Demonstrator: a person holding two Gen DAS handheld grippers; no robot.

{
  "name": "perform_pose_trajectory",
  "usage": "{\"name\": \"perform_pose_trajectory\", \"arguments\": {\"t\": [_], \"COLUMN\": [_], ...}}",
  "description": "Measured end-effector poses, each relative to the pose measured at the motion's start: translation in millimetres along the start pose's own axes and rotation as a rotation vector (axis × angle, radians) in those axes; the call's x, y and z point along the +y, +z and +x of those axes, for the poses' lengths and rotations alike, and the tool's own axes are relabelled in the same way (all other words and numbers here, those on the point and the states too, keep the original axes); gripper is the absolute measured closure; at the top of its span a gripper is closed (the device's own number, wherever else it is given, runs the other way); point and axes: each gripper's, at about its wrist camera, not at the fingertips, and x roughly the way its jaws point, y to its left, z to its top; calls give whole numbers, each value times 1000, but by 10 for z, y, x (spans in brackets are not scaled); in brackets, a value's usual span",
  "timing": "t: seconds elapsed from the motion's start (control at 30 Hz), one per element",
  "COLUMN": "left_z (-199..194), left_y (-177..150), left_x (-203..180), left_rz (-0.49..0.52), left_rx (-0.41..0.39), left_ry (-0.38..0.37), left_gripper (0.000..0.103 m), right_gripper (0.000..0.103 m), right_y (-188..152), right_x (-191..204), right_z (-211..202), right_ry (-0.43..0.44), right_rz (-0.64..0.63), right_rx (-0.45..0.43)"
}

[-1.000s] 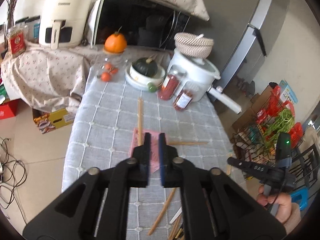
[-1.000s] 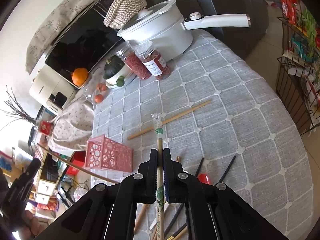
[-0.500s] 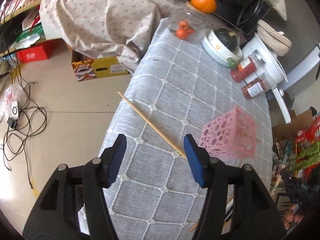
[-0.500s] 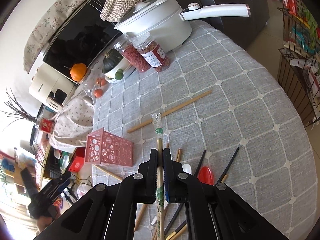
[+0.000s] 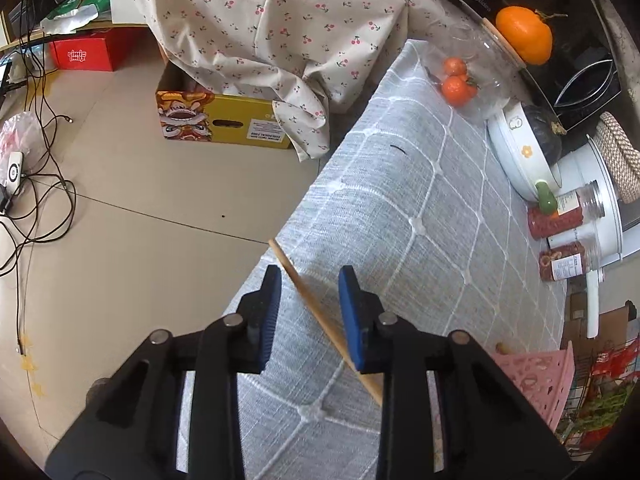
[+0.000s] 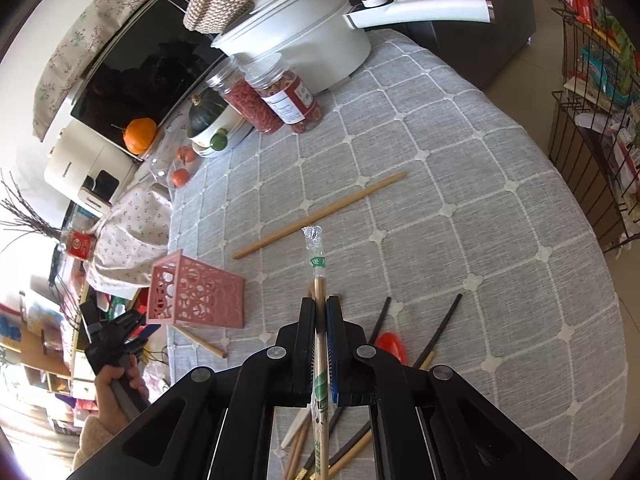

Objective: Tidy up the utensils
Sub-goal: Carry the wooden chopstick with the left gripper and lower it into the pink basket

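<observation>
Remaining largely undone: left gripper jaws released astride a bare wooden chopstick, right gripper clenched on plastic-wrapped wooden chopsticks, pink perforated basket seemingly unfilled, utensils scattered near.

Bright, soft daylight; blown-out glare lower left; sharp centre, dark fisheye-warped edges.

A plastic-wrapped chopstick pair points to 12 o'clock; a bare wooden chopstick lies slanted beyond; a pink basket lies tipped at 9 o'clock.
</observation>
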Motion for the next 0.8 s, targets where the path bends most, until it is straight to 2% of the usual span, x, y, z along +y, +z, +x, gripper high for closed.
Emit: {"name": "perform_pose_trajectory", "arguments": {"t": [0.07, 0.13, 0.27, 0.4, 0.67, 0.8], "left_z": [71, 104, 85, -80, -472, -850], "left_y": [22, 24, 12, 14, -42, -88], "left_x": [34, 63, 38, -15, -176, -336], "left_rz": [-17, -39, -17, 32, 149, 209], "left_rx": [-1, -8, -27, -71, -116, -183], "left_ry": [-8, -41, -56, -57, -111, -157], "left_gripper": [79, 88, 89, 97, 98, 98], "right_gripper": [97, 97, 97, 97, 97, 97], "right_y": [10, 9, -9, -27, -46, -64], "right_x": [-34, -44, -25, -5, 24, 73], "right_z": [28, 48, 83, 80, 4, -64], "right_ry": [-9, -12, -14, -12, -10, -6], "right_rz": [6, 8, 4, 1, -13, -30], "right_rx": [6, 12, 20, 20, 2, -16]}}
